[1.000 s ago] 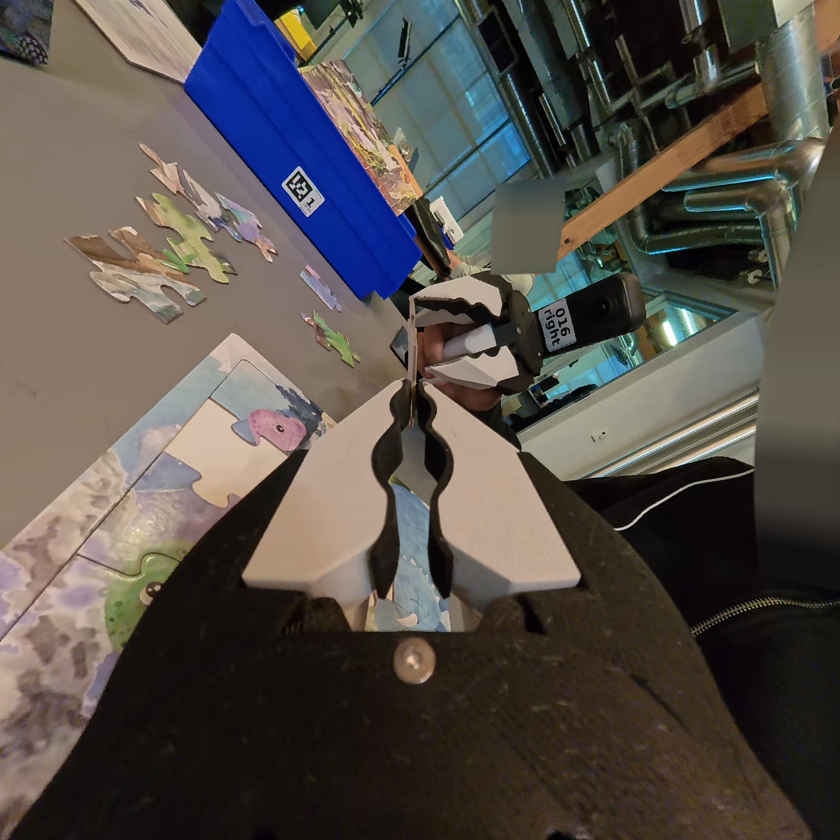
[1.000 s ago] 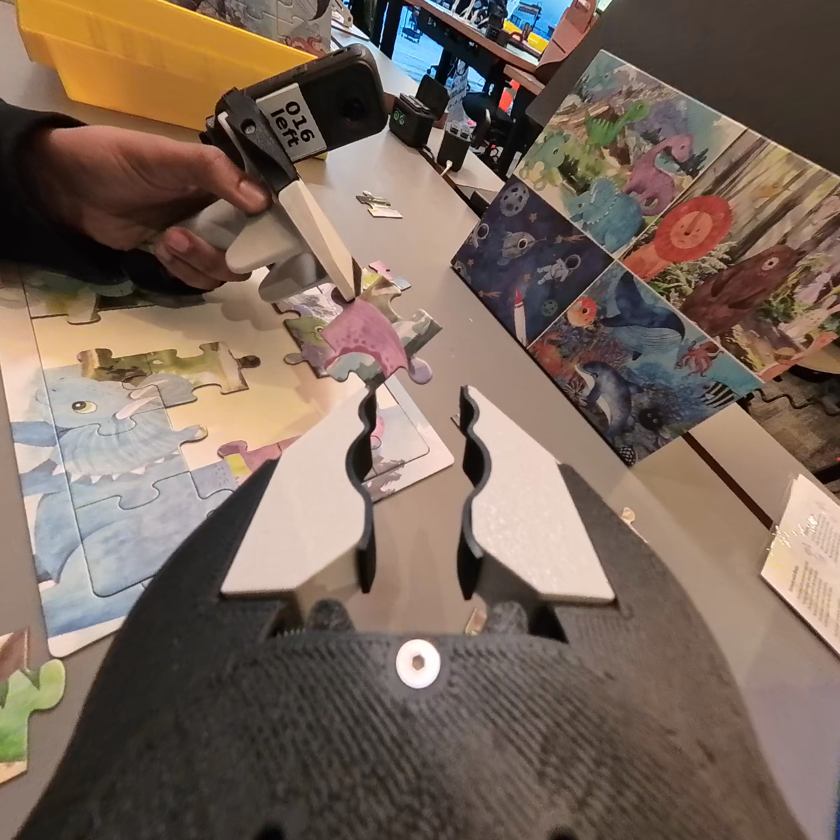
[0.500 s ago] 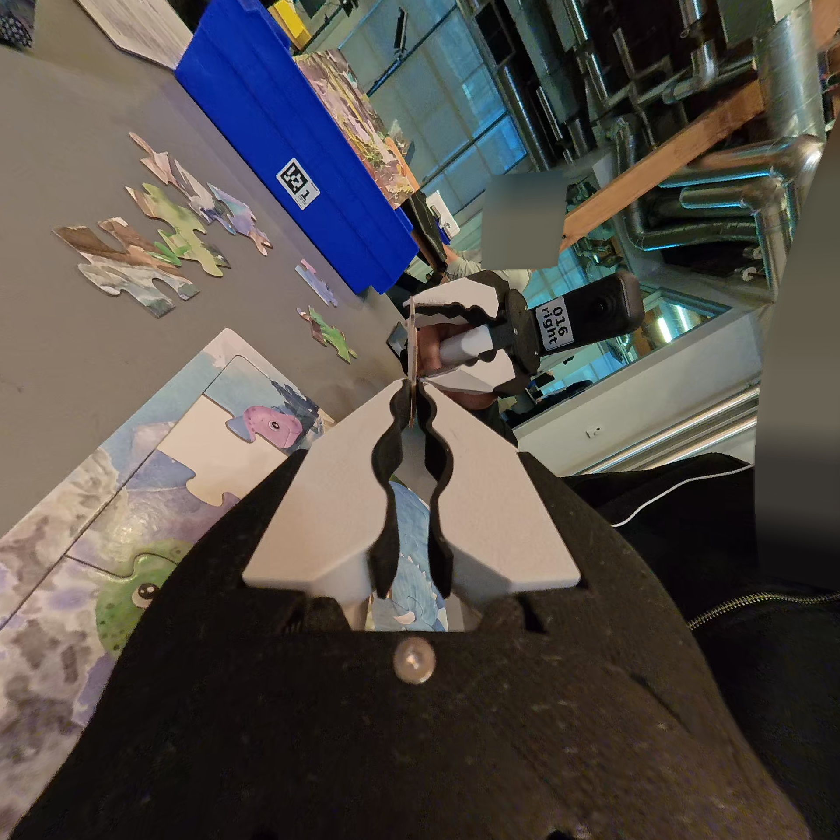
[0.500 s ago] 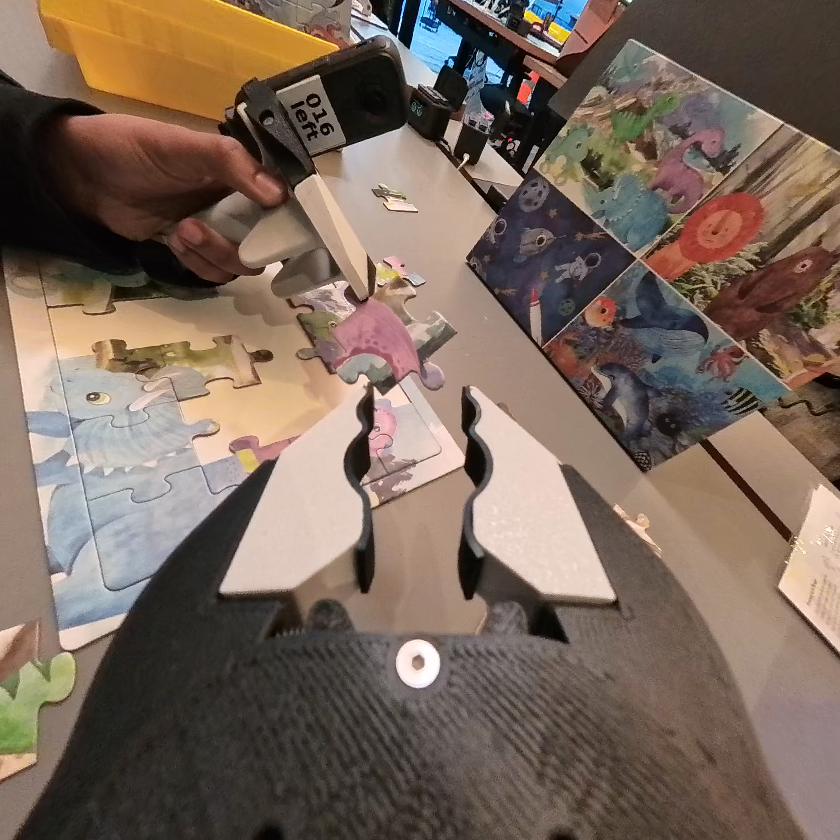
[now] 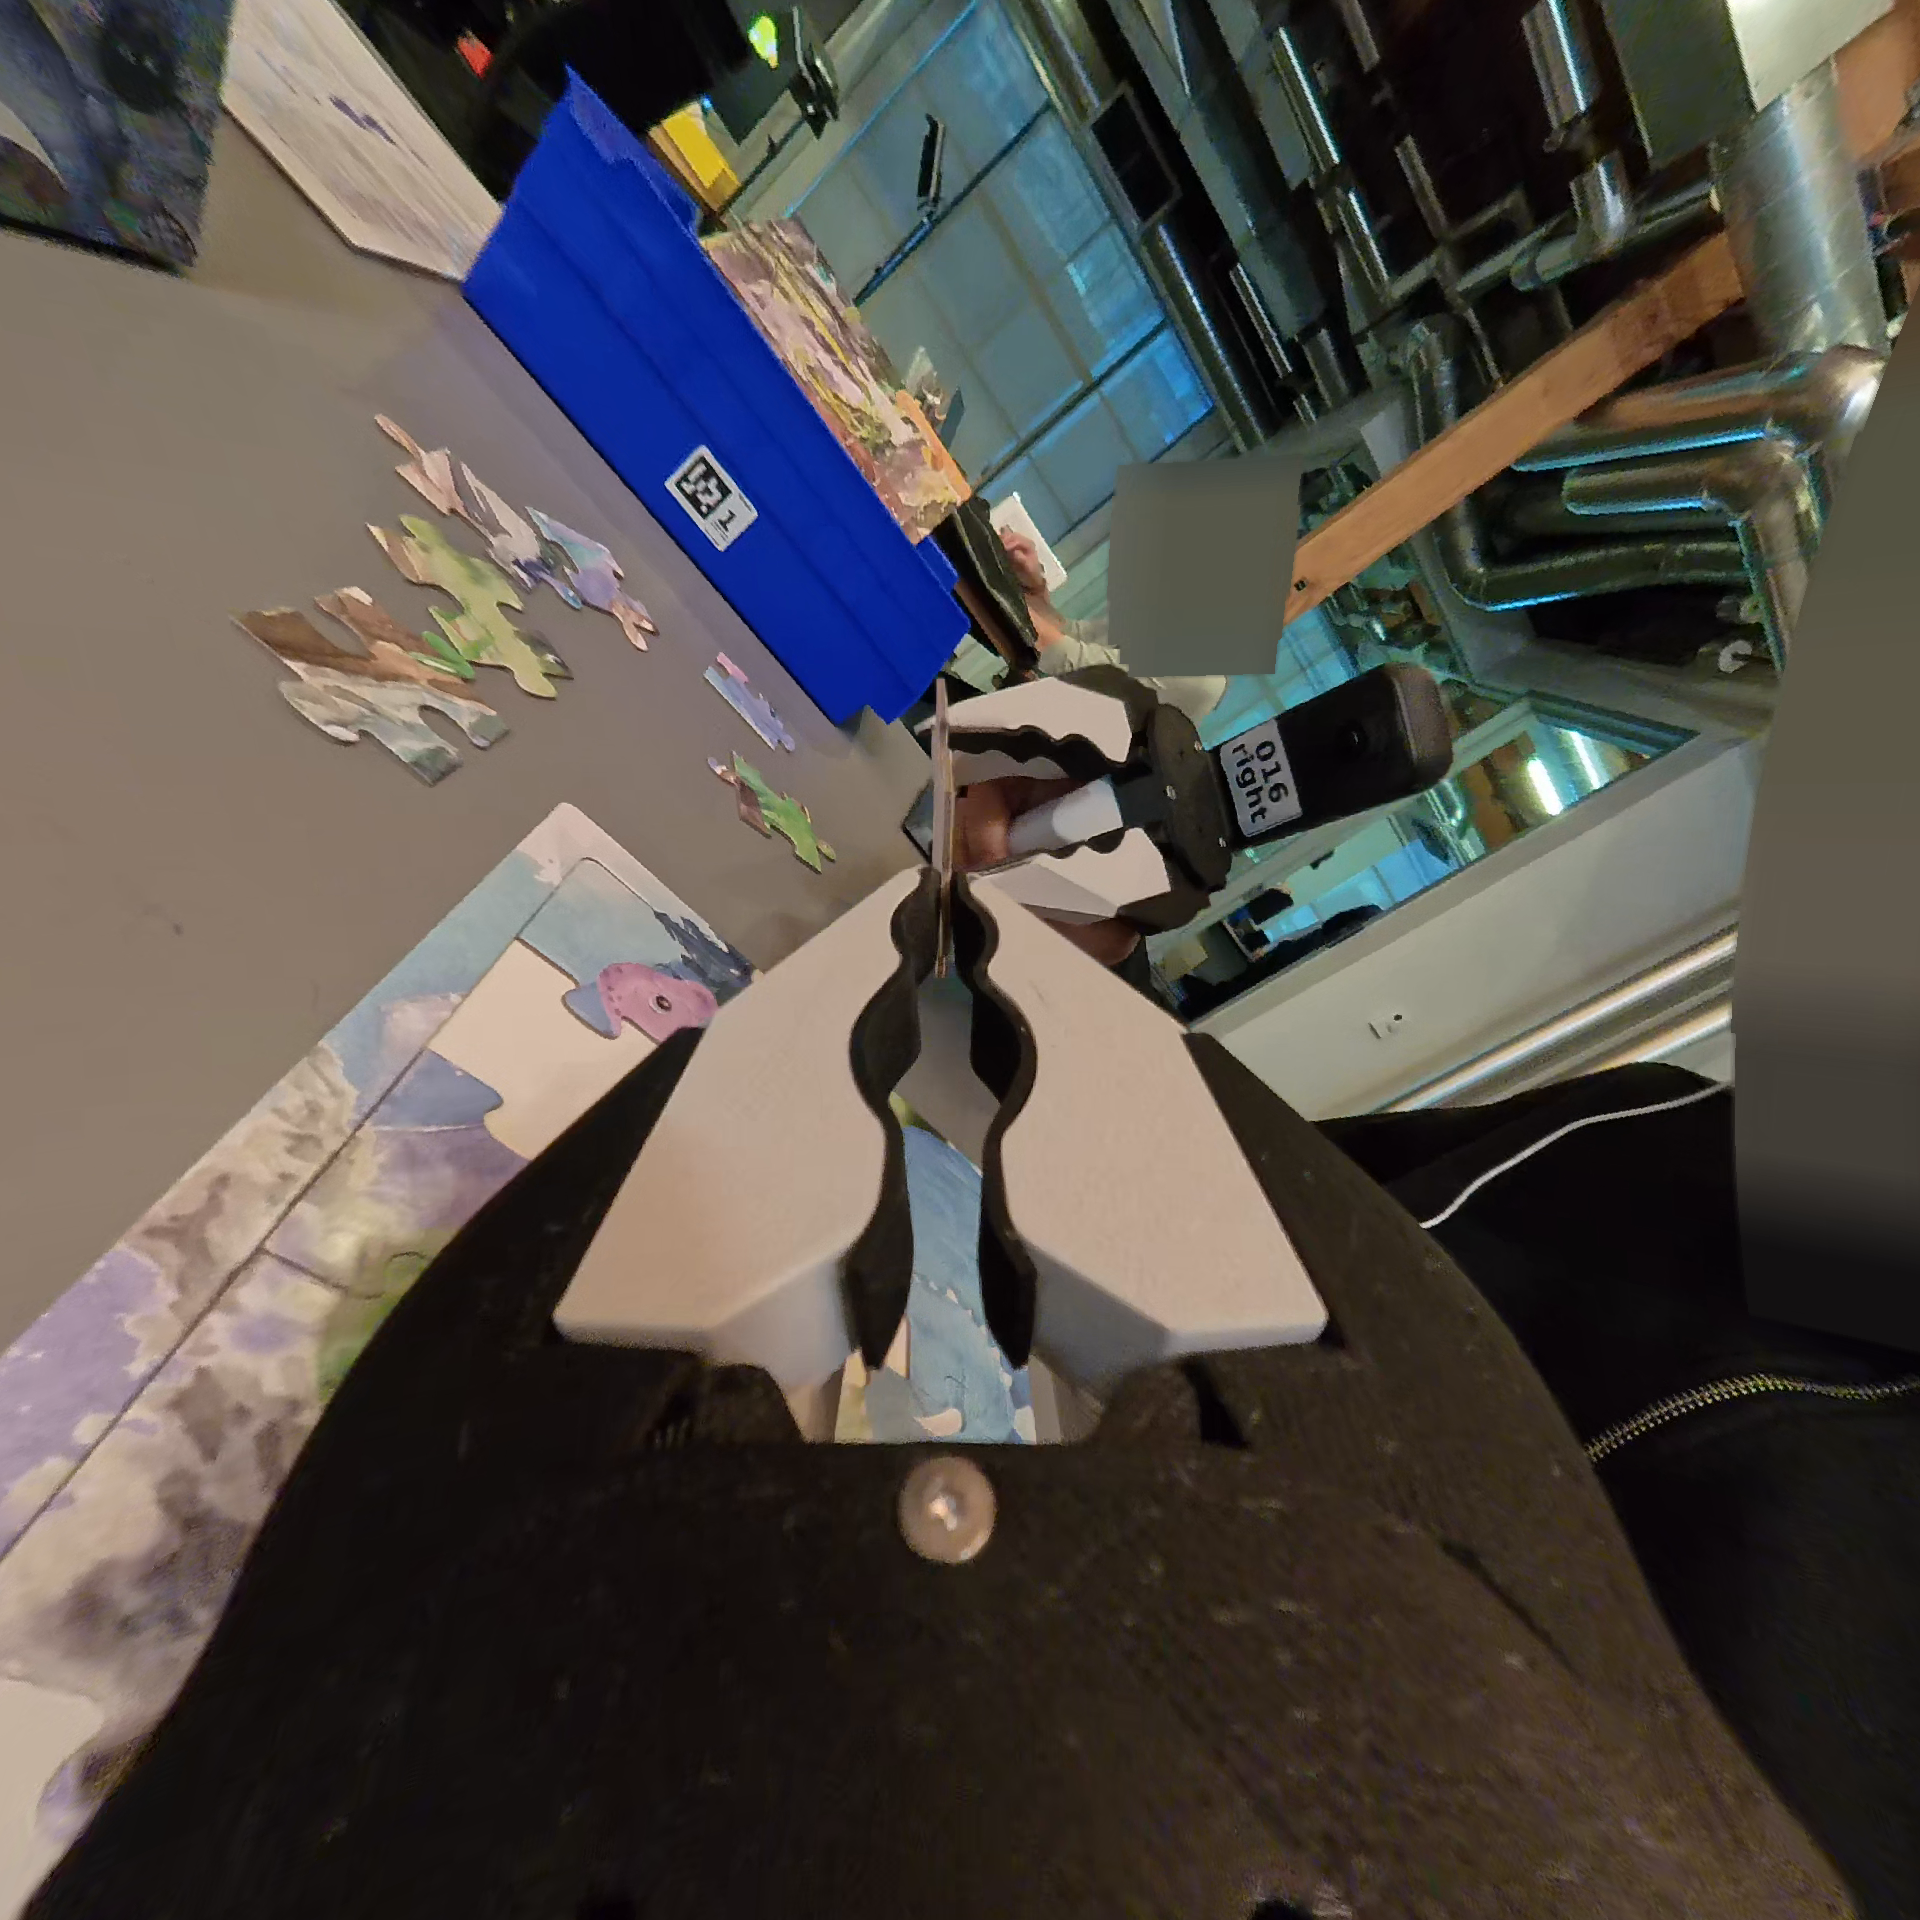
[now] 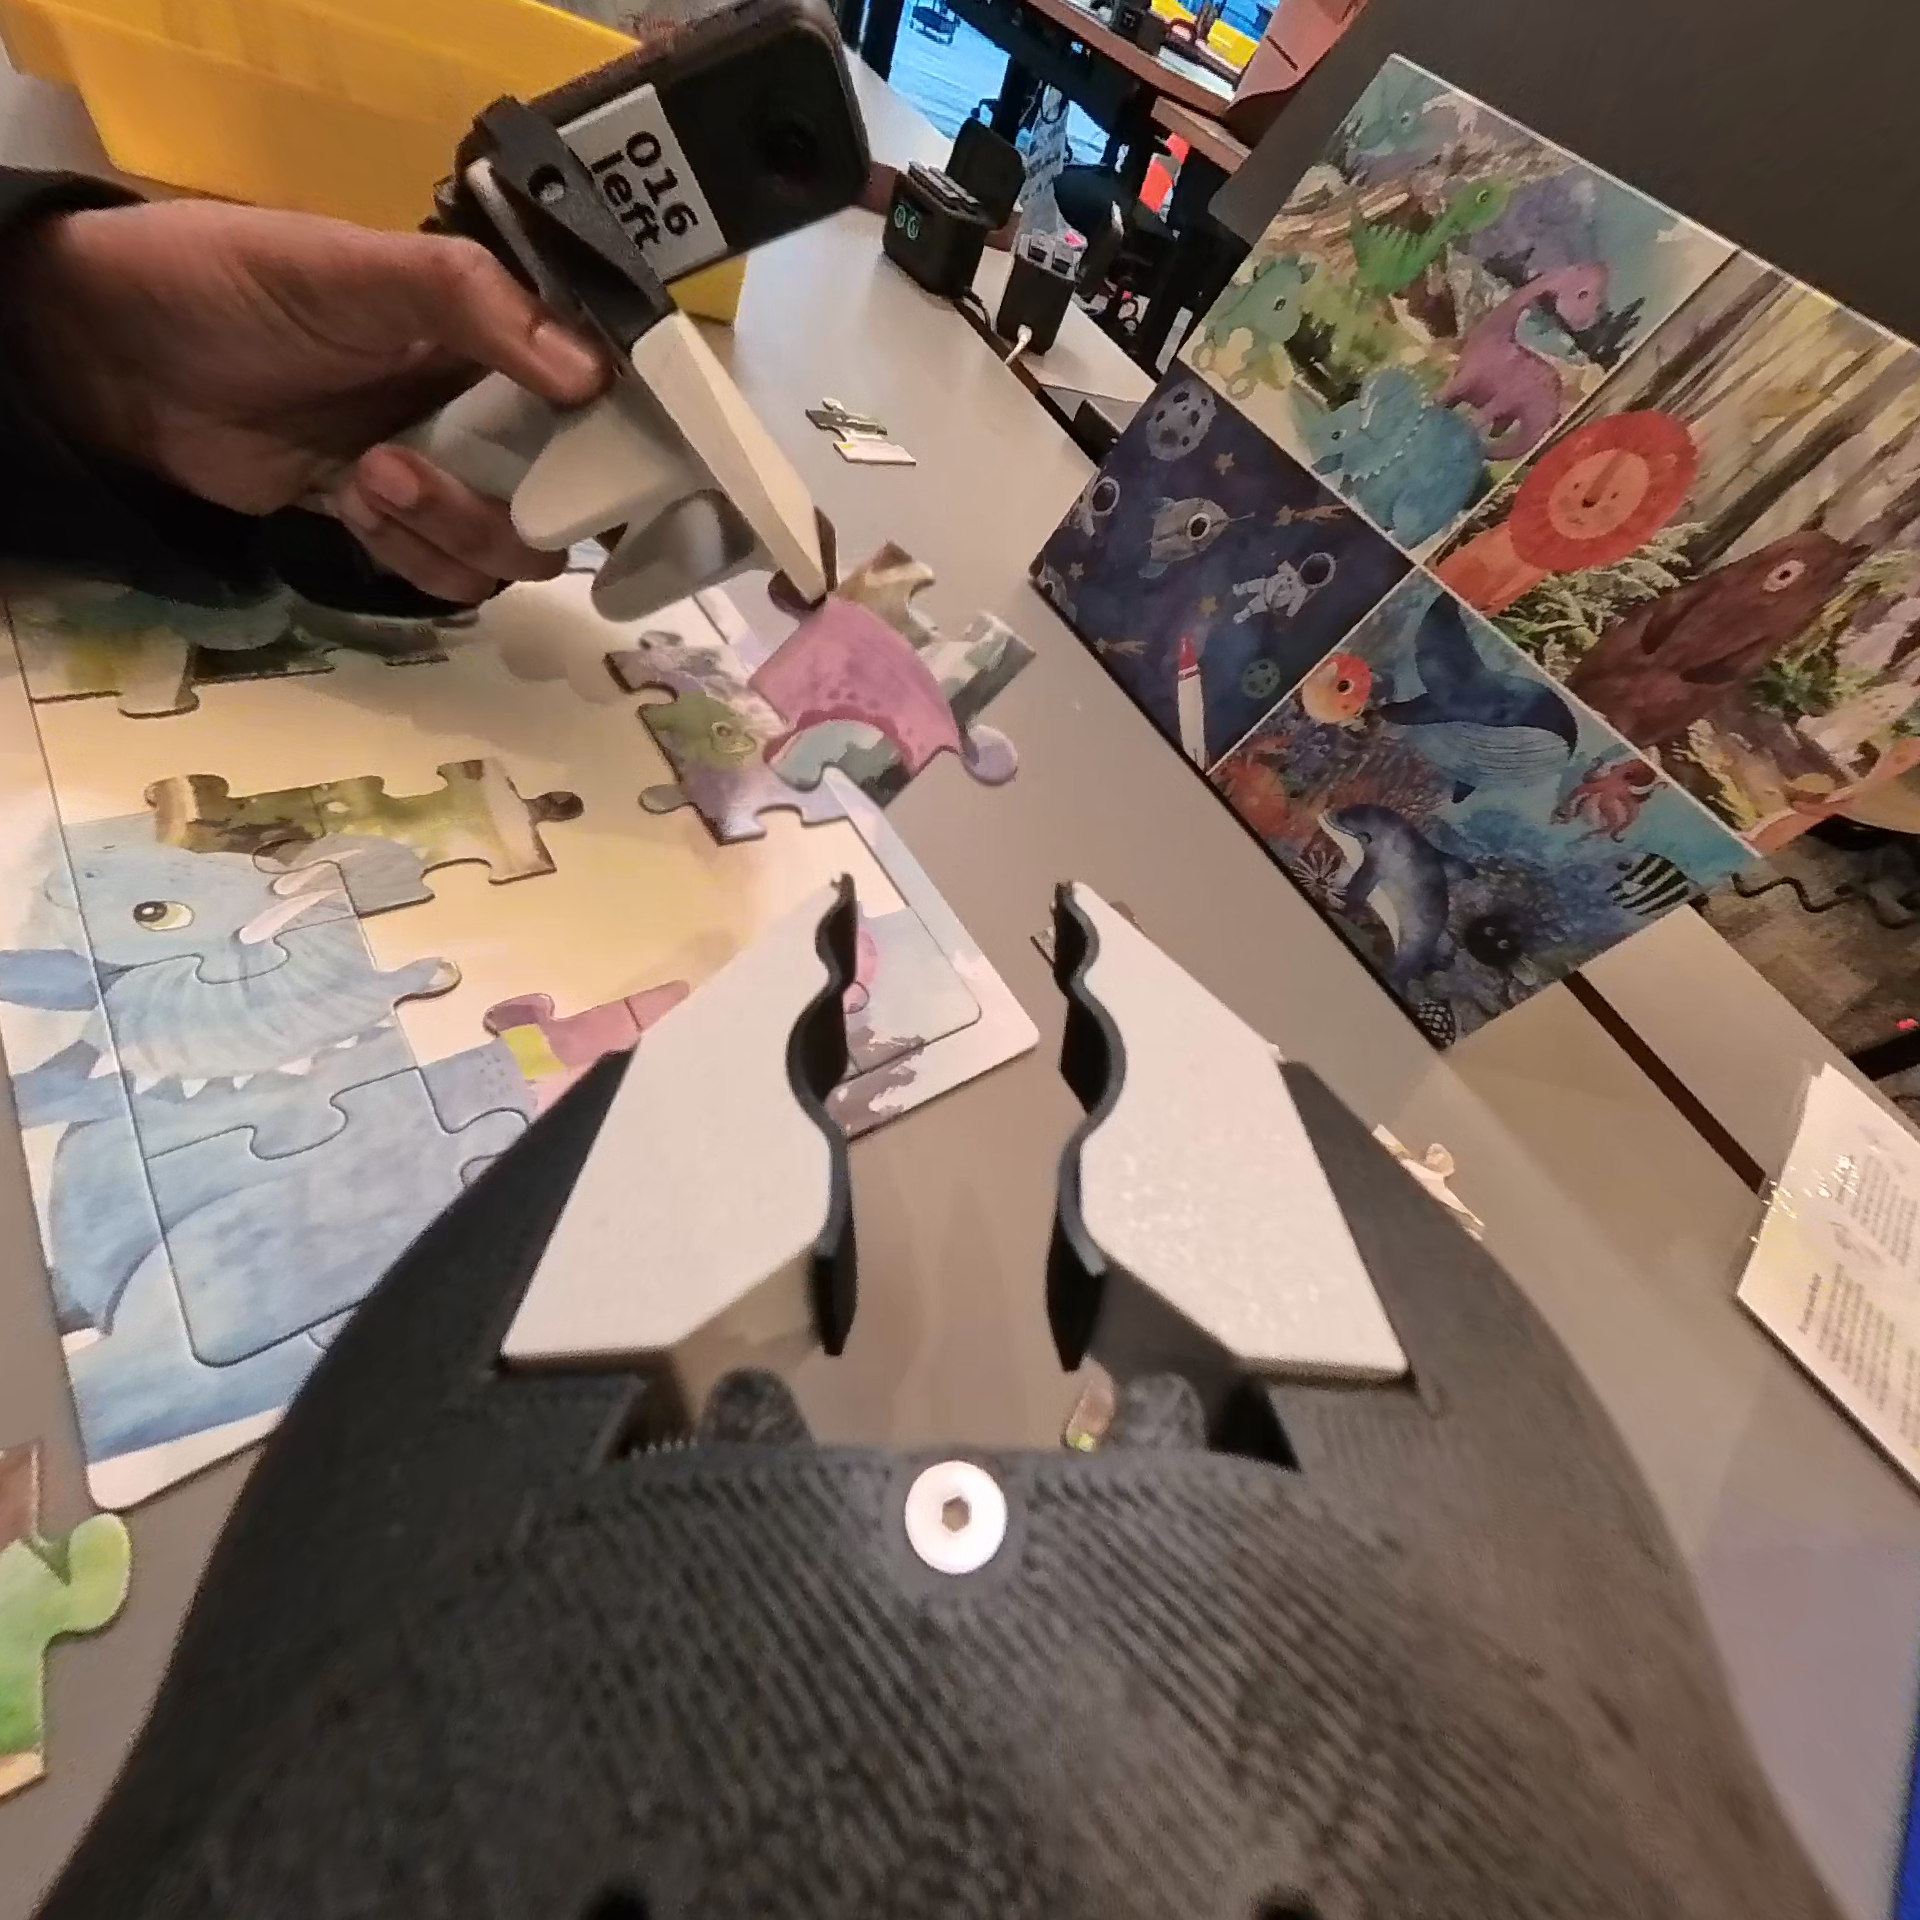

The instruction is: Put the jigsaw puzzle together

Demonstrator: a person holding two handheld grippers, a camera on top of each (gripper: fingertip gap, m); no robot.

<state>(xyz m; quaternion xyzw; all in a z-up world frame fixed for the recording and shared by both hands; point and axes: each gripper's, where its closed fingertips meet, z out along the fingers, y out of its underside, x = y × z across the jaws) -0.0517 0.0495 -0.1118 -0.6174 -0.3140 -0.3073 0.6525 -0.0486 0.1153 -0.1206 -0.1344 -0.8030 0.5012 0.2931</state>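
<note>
Gripping pink puzzle piece (image 6: 862,686) still, left tool (image 5: 940,935), right tool (image 6: 951,914) stays apart

Grey table (image 5: 156,831) occupies left of the left wrist view. Glazed windows (image 5: 1039,312) upper centre; metal ducts (image 5: 1662,468) and a timber beam (image 5: 1507,416) upper right. Further tables (image 6: 1091,21) at the right wrist view's top.

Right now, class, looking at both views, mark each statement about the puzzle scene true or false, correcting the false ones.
1. The left gripper is shut on a pink piece. True.
2. The right gripper holds a piece. False: it is open and empty.
3. The puzzle board is fully filled. False: bare gaps remain.
4. Loose pieces lie beside the blue bin. True.
</note>
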